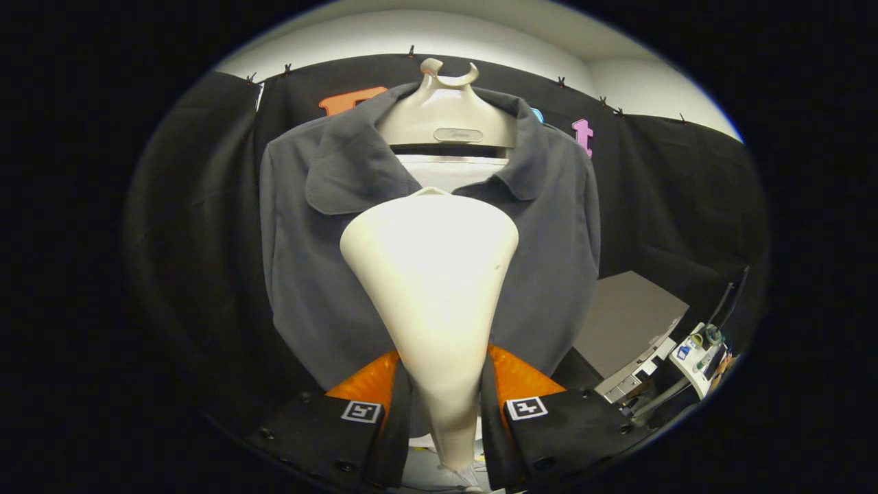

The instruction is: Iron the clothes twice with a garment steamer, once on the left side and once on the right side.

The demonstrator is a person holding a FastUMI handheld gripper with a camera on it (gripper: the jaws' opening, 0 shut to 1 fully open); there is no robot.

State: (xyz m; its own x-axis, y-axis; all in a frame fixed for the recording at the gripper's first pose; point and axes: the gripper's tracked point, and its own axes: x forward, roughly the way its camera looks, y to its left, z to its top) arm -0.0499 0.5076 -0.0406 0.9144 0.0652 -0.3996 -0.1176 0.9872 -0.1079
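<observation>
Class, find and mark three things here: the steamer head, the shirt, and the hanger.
Cream cone-shaped plastic steamer head (pixel 430 274), gripper view: its broad back, held between the fingers.
Dark grey collared cloth shirt (pixel 312 274), gripper view: front panel beside the steamer head.
Beige plastic hanger (pixel 446 110), gripper view: its neck below the hook.

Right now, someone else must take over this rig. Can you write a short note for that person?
Gripper: jaws shut on the steamer, holding its narrow handle.
Steamer: head up, centred before the shirt, just below the collar.
Shirt: grey, on a hanger against the booth wall.
Done: steamer picked up and brought to the shirt. I cannot tell whether any pass is finished.
Left: confirm, then iron left side and right side.
</observation>
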